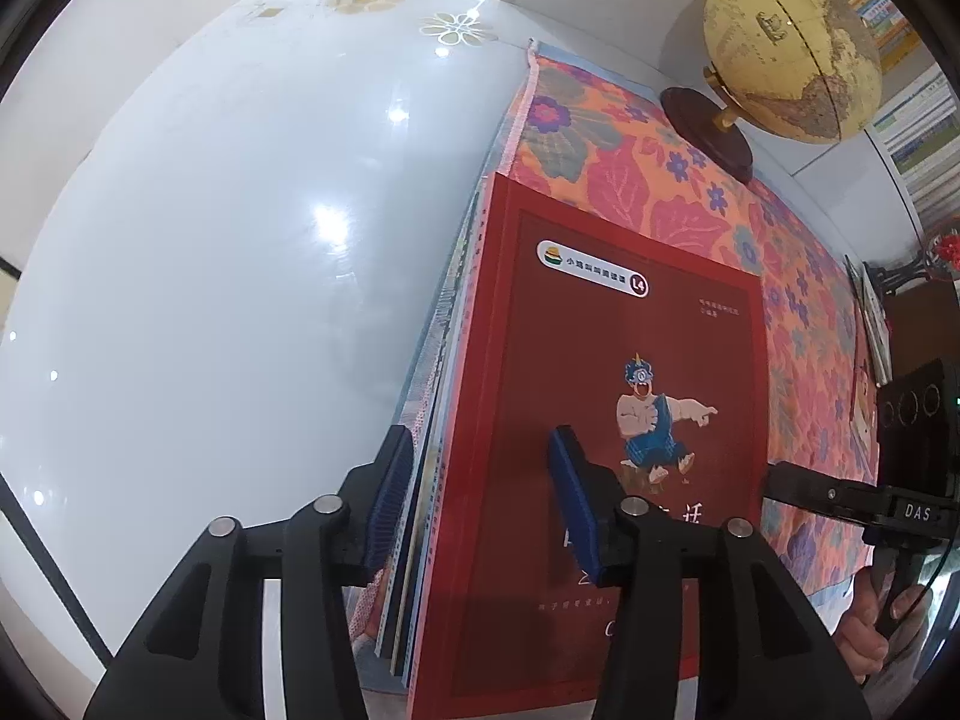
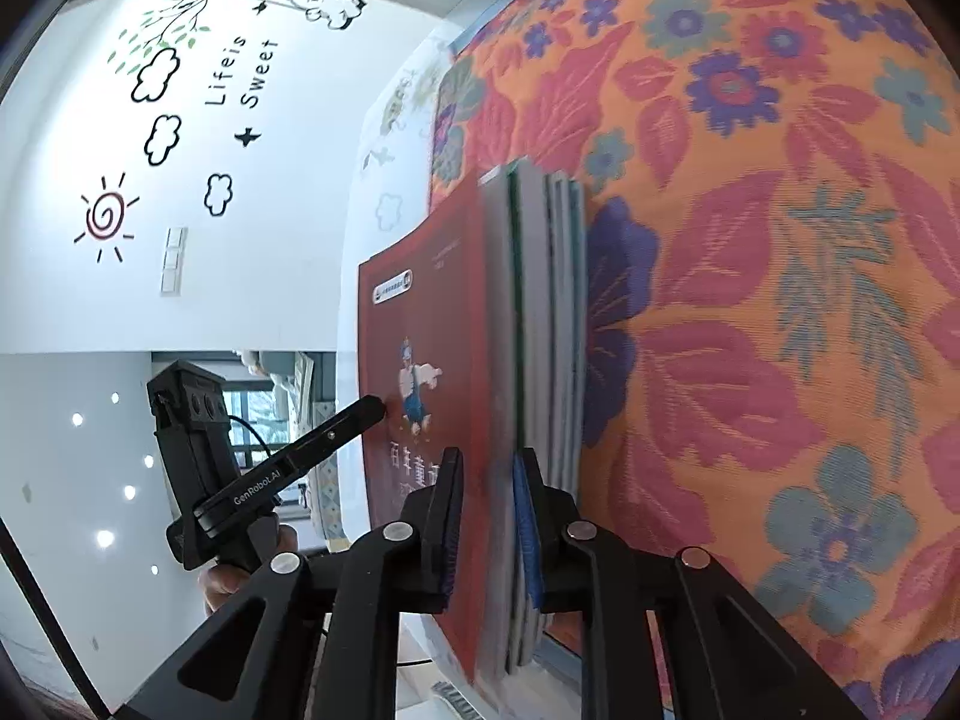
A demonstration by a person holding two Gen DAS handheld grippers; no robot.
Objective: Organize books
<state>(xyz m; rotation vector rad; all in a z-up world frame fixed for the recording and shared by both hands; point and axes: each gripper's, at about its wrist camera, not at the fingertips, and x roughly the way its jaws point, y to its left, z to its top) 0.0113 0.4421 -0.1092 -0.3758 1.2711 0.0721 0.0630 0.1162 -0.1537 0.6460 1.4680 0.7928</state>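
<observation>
A home: wall decals (image 2: pixel 180 90), floral tablecloth (image 1: pixel 630 150), globe (image 1: pixel 792 54).

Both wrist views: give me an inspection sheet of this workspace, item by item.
Surface: floral cloth beside a glossy white tabletop.
Job's things: red book fronting a stack of thinner books.
Clutter: globe on its stand, on the cloth.
Grippers: left gripper open, straddling the stack; right gripper closed on the red book's edge.
Cables: thin cable behind the left gripper's body.
Surroundings: wall decals; bookshelves behind the globe.
</observation>
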